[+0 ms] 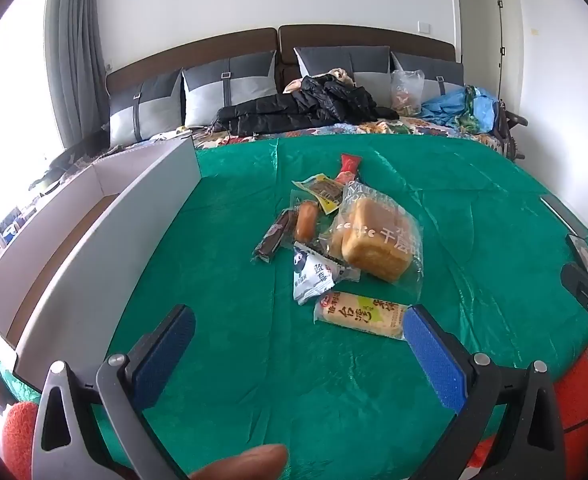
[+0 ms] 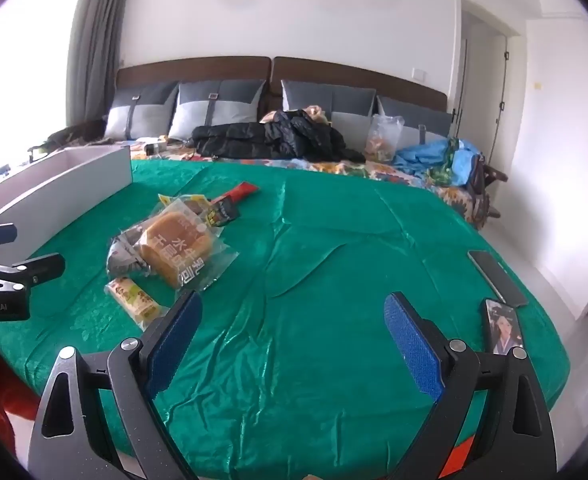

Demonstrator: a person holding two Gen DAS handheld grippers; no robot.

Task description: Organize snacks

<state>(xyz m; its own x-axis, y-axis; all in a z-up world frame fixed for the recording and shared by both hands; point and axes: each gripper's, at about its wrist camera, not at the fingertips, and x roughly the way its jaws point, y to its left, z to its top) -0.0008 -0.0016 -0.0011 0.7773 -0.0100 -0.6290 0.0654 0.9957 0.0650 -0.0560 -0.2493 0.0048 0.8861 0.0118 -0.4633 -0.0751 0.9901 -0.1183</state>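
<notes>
A pile of snacks lies on the green cloth (image 1: 222, 360). It holds a bagged bread loaf (image 1: 374, 240) (image 2: 174, 248), a long rice cracker packet (image 1: 358, 314) (image 2: 134, 300), a white panda packet (image 1: 314, 276), a sausage (image 1: 306, 220), a dark bar (image 1: 274, 236), a yellow packet (image 1: 322, 192) and a red packet (image 1: 348, 168) (image 2: 240, 194). My left gripper (image 1: 298, 340) stands open just short of the cracker packet, its right pad beside the packet's end. My right gripper (image 2: 292, 332) is open over bare cloth, to the right of the pile.
A long white box (image 1: 94, 240) (image 2: 54, 188) stands along the cloth's left side, open at the top. Two phones (image 2: 498, 276) (image 2: 504, 328) lie near the cloth's right edge. Behind are pillows, a black jacket (image 1: 302, 108) and a plastic bag (image 1: 406, 92).
</notes>
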